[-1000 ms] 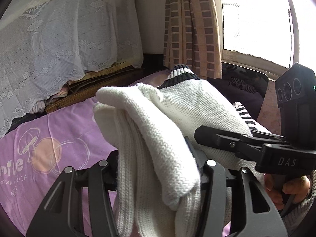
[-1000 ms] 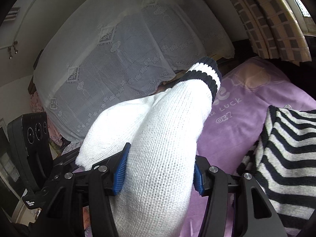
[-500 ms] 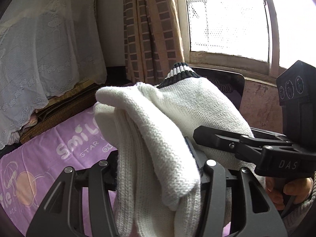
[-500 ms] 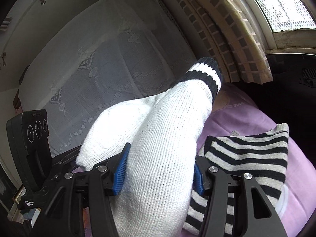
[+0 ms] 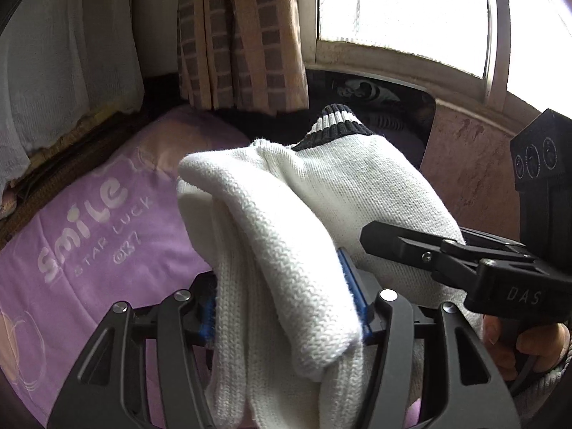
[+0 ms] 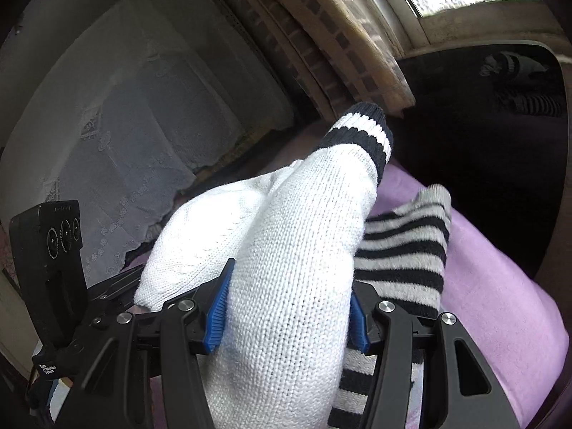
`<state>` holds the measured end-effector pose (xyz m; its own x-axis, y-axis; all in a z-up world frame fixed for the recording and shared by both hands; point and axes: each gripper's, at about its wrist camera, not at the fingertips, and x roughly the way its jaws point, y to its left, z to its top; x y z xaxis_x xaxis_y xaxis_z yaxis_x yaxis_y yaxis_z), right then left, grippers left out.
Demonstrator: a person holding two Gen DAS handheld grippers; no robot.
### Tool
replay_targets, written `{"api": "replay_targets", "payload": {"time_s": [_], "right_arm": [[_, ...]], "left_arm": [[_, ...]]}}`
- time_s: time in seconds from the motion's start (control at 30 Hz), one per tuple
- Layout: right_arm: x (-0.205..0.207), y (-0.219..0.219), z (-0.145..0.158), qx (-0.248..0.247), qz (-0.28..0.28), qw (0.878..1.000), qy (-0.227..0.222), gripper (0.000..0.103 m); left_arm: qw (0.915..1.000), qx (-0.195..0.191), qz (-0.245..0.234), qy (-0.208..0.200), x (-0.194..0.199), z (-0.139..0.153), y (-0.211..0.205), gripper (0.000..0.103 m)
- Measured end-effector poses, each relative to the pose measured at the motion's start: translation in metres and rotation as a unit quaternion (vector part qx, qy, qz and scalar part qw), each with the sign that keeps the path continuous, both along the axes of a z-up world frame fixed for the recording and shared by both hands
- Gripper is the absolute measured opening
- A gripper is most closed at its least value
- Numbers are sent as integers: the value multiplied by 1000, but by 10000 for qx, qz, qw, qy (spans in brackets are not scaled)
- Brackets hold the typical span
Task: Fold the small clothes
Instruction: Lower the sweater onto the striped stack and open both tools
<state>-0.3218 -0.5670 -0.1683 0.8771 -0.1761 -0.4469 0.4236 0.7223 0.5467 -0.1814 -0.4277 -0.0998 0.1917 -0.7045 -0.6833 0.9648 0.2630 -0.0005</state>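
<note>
1. Left tongs (image 5: 286,307), jaws just widened, and right tongs (image 6: 286,307) both clamp the folded white sweater (image 5: 321,214) above the purple bed (image 5: 89,250).
2. Risk: a slackening left clamp lets folds slip and unfold.
3. Risk: landing crooked on the striped garment (image 6: 404,250).

We see a white knit sweater (image 5: 357,193), folded into a thick bundle, held up above the purple bed. Its dark cuff (image 6: 361,136) with white stripes points away from us, toward the window side. The bundle's folded edge droops to the left. Below it on the bed lies a striped garment (image 6: 404,250), black and grey-white, partly hidden under the sweater.
</note>
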Motion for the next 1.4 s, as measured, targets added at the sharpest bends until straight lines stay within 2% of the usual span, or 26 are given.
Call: {"api": "replay_targets", "payload": {"time_s": [0.03,0.07,0.1,0.13,0.17,0.27,0.37,0.47,0.53,0.63,0.7,0.8,0.9,1.0,1.1,1.27,1.4], "right_arm": [[5,-6,-19,287,-30,9994,171,56],[5,-13,-37,545,-10,9985,52,56],[3,-18,-47,689,48,9975,-159,56],[0,-21,-50,776,97,9964,-323,56],[-1,-21,-50,801,87,9961,-348,56],[3,-16,-47,618,42,9978,-228,57],[1,-16,-43,658,5,9975,-237,57],[-8,-11,-30,614,-165,9978,-204,59],[-13,-2,-18,294,-323,9990,-59,62],[-21,14,4,-335,-516,9980,144,66],[-25,24,16,-598,-539,9965,216,77],[-26,35,19,-895,-586,9930,504,82],[-13,35,-8,-808,-512,9893,1106,86],[-15,30,-28,-425,-516,9932,955,93],[-16,34,-25,-407,-619,9919,1032,94],[-24,55,-3,-766,-926,9848,1257,98],[-33,74,12,-853,-1070,9806,1403,99]], "left_arm": [[9997,201,91,54,5,-16,-4,59],[9995,249,173,83,9,-27,-5,66],[9997,86,226,100,13,-31,0,70],[9996,6,294,47,16,-32,4,81],[9995,-1,325,-5,17,-31,5,82],[9993,24,359,-134,16,-29,7,82],[9990,-61,409,-153,13,-22,15,83],[9976,-189,492,-441,7,-11,30,83],[9961,-288,603,-577,7,-5,39,84],[9958,-375,707,-447,14,1,47,85],[9958,-358,755,-375,16,-1,48,86],[9952,-191,841,-457,15,-10,45,93],[9957,-7,812,-438,11,-25,42,95],[9952,-24,820,-537,5,-29,48,95],[9951,-64,836,-522,2,-26,55,94],[9947,-213,832,-562,-5,-17,73,94],[9946,-274,862,-509,-7,-12,85,94]]}}
